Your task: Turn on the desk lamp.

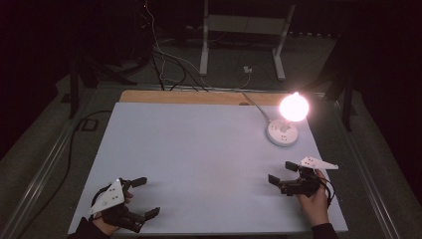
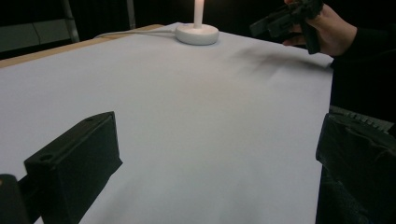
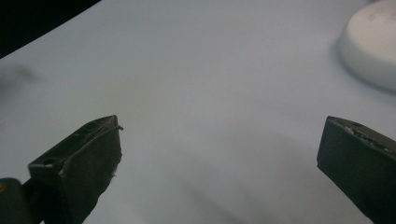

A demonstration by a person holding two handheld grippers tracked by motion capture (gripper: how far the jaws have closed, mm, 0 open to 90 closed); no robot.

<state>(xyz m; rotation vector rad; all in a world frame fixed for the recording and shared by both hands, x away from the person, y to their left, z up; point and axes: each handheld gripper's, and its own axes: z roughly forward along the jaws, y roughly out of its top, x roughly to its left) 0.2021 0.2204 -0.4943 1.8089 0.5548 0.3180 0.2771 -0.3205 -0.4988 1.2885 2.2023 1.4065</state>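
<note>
- Tabletop first: a broad pale blue-white sheeted table (image 1: 199, 164) with a wooden strip along its far edge is lying bare between my two hands.
- Lamp next: a small white desk lamp with a round plastic base (image 1: 282, 132) and a glowing bulb is standing at the far right, and I am judging it the thing nearest my right gripper (image 1: 282, 173), near but apart.
- I am guessing the lamp is light, stiff and smooth, its bulb hot and fragile, so I am planning to take it by the base rim or the thin stem, never the bulb.
- My right gripper is hovering with jaws spread wide, holding nothing.
- My left gripper (image 1: 142, 197) is sitting at the near left corner, well apart from the lamp, jaws likewise gaping and empty.
- High view is showing the bulb's glare; left gripper view is showing the stem (image 2: 198, 13) and my right hand (image 2: 327, 29); right gripper view is catching the base edge (image 3: 371, 49) up close.
</note>
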